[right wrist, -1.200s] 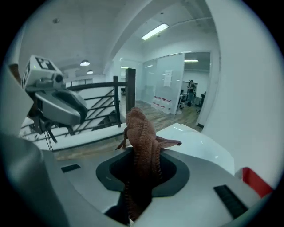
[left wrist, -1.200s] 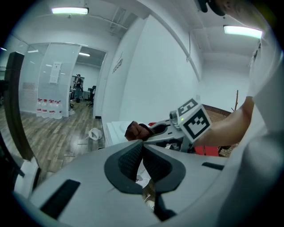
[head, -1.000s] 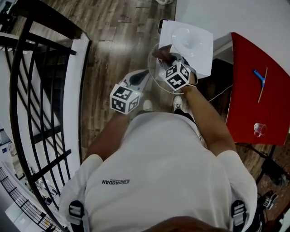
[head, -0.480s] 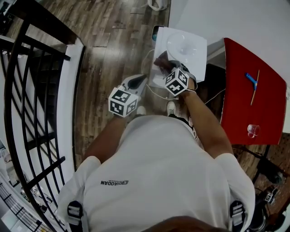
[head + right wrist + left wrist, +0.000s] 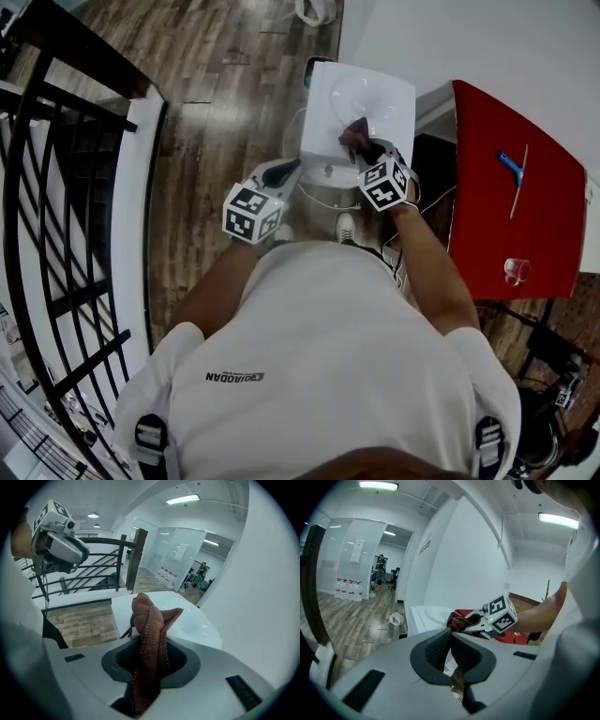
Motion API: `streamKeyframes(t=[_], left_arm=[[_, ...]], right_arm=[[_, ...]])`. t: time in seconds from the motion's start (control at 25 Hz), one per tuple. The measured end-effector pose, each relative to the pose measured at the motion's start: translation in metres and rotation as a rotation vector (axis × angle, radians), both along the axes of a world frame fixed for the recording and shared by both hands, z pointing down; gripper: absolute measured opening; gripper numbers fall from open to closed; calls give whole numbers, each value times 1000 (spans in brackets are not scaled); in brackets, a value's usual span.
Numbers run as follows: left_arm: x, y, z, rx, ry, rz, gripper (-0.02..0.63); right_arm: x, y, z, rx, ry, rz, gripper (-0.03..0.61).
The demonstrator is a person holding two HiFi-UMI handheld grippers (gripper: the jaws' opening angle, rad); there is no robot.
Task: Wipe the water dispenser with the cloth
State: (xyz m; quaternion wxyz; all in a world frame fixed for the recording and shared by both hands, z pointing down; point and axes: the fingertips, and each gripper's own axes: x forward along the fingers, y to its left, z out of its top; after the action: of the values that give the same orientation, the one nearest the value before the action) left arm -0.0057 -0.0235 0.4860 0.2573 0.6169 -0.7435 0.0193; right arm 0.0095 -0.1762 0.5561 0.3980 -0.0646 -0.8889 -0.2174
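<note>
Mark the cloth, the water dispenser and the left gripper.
cloth (image 5: 149, 639), right gripper view, ridged fold between the jaws.
water dispenser (image 5: 330, 127), head view, bare white top.
left gripper (image 5: 450, 633), left gripper view, where the shut jaws meet.

- We see a rust-brown cloth (image 5: 149, 620) with a fine pebbled weave.
- The water dispenser (image 5: 361, 94) is plain white all over.
- We find the left gripper (image 5: 450, 635) and the right gripper (image 5: 366, 145) pale grey, with black ribbed pads (image 5: 436, 651).
- Each carries a white cube (image 5: 251, 211) patterned with black square markers.
- The table (image 5: 487, 225) is bright red, and the pen (image 5: 509, 167) on it is blue.
- We see the floor (image 5: 216, 103) in brown wood planks, streaked darker.
- The railing (image 5: 28, 187) is black.
- The shirt (image 5: 328, 356) is white with small dark lettering.
</note>
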Motion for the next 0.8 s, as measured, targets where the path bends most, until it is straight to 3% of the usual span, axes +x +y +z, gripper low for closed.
streamKeyframes(t=[0.44, 0.8], left_arm=[[4, -11, -3, 2, 5, 22, -3], [9, -11, 0, -2, 3, 37, -3]], right_arm=[[36, -45, -3, -48, -25, 158, 86], [87, -90, 8, -65, -18, 342, 86]])
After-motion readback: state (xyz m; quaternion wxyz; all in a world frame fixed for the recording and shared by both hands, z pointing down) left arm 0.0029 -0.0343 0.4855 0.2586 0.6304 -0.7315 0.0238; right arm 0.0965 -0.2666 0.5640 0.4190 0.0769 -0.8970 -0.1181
